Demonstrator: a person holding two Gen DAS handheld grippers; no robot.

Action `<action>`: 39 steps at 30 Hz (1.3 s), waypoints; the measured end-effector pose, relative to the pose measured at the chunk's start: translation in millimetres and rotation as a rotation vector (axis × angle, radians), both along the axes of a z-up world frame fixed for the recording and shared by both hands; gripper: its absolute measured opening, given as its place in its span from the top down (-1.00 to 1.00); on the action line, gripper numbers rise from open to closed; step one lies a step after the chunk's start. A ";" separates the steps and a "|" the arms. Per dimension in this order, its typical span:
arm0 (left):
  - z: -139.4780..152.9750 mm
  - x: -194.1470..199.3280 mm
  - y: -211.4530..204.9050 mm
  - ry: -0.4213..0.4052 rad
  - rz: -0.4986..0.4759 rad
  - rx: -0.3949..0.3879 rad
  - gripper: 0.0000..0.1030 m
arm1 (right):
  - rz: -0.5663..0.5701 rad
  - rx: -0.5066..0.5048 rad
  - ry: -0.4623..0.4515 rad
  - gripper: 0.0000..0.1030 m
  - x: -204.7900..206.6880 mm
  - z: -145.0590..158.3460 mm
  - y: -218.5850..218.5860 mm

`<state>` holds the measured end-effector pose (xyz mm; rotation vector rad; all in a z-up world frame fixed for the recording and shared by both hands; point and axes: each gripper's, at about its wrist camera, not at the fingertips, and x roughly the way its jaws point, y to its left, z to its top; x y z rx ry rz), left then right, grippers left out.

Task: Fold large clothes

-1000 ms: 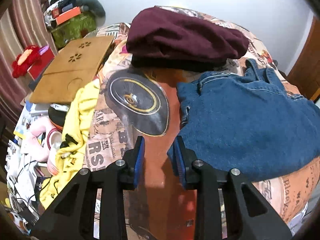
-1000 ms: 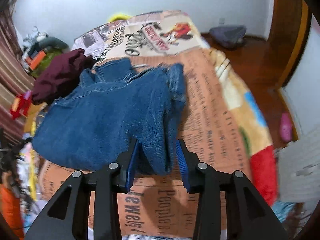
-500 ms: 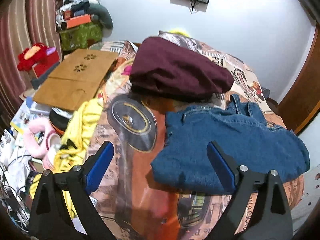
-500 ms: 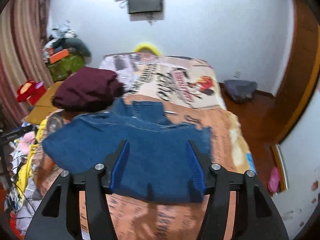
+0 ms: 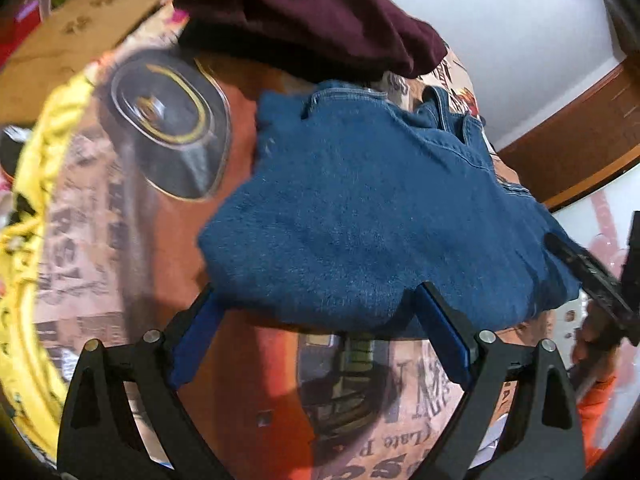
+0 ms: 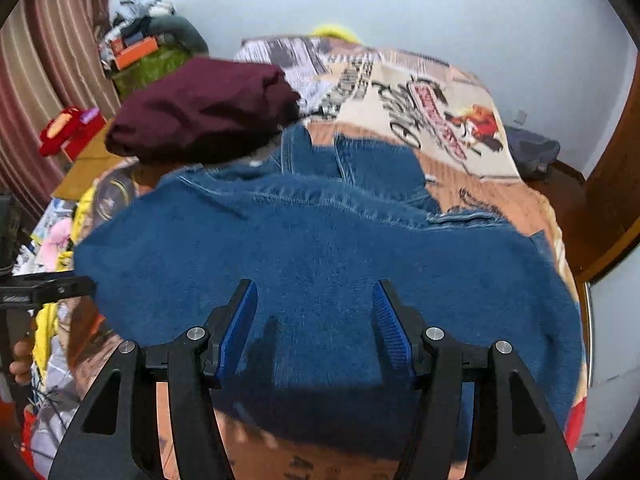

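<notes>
Folded blue jeans (image 5: 360,208) lie on the printed bedspread (image 5: 120,240), and they also fill the middle of the right wrist view (image 6: 320,248). My left gripper (image 5: 316,304) is open and empty, its jaws wide apart at the near edge of the jeans. My right gripper (image 6: 314,304) is open and empty, low over the near part of the jeans, jaws straddling the denim. The right gripper also shows at the right edge of the left wrist view (image 5: 592,280).
A folded maroon garment (image 5: 312,16) (image 6: 204,112) lies on the bed just beyond the jeans. A yellow cloth (image 5: 36,200) hangs off the bed's left side. A brown board (image 5: 76,36) and clutter stand left of the bed. A wooden door frame (image 6: 616,200) is at the right.
Both grippers have opened from nearly shut to wide apart. Both have moved in closer to the near edge of the jeans after pulling back briefly.
</notes>
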<state>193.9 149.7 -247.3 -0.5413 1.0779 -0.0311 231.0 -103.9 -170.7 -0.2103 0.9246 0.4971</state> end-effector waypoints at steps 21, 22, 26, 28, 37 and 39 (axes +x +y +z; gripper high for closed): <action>-27.0 67.1 23.8 -0.039 0.102 -0.189 -0.19 | -0.010 -0.024 0.105 -0.11 24.1 -40.1 15.1; -18.7 70.3 25.8 -0.055 0.101 -0.158 -0.15 | -0.011 -0.022 0.105 -0.11 23.9 -40.1 14.8; 6.1 70.8 31.7 -0.080 0.129 -0.147 -0.14 | -0.022 -0.042 0.093 -0.11 19.9 -36.7 15.9; 11.6 65.1 31.5 -0.076 0.125 -0.128 -0.14 | -0.010 -0.042 0.087 -0.11 16.2 -33.4 16.2; 34.6 13.7 65.1 -0.055 0.151 -0.168 -0.29 | 0.025 -0.049 0.033 -0.11 -2.0 -13.4 13.2; 39.8 6.9 77.7 -0.040 0.157 -0.222 -0.29 | 0.019 -0.032 0.034 -0.11 -2.2 -8.9 12.4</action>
